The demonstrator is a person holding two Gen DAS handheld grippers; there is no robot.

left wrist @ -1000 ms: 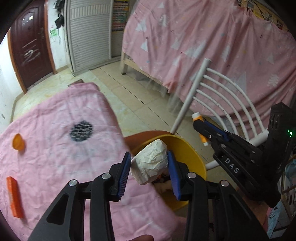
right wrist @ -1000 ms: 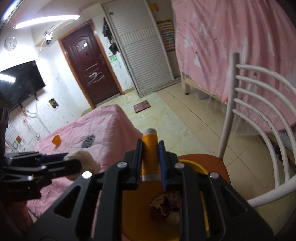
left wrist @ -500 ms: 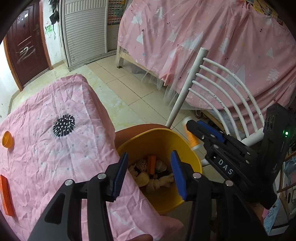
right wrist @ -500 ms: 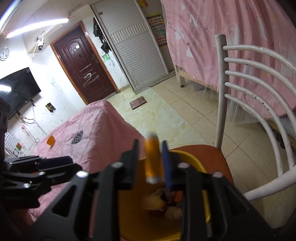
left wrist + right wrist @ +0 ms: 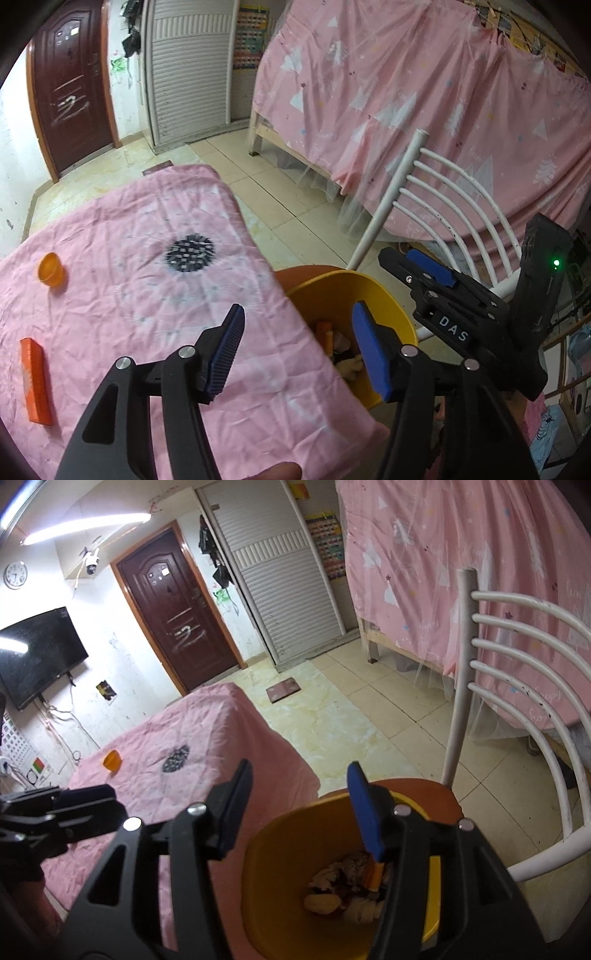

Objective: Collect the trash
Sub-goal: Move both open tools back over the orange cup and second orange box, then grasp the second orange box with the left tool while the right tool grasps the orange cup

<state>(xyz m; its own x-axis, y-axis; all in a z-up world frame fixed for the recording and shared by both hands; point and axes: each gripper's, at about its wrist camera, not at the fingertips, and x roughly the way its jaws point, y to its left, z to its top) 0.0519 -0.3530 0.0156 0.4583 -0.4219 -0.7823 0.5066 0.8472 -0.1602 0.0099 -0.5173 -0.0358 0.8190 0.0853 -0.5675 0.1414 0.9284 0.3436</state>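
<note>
A yellow bin (image 5: 384,314) stands on an orange chair seat beside the pink table; it also shows in the right wrist view (image 5: 273,871). Crumpled paper and an orange tube (image 5: 373,877) lie inside it. My left gripper (image 5: 299,350) is open and empty, above the table edge next to the bin. My right gripper (image 5: 299,808) is open and empty, above the bin's left rim; it also shows in the left wrist view (image 5: 421,264). An orange cap (image 5: 51,269) and a flat orange bar (image 5: 35,380) lie on the table at the left.
The table is covered by a pink cloth (image 5: 129,295) with a black spiky print (image 5: 190,253). A white chair back (image 5: 517,686) rises right of the bin. A pink curtained bed (image 5: 424,110) stands behind. A tiled floor and a dark door (image 5: 177,613) lie beyond.
My left gripper opened and dropped the crumpled paper into the bin, then drew back over the table. My right gripper opened and dropped the orange tube into the bin.
</note>
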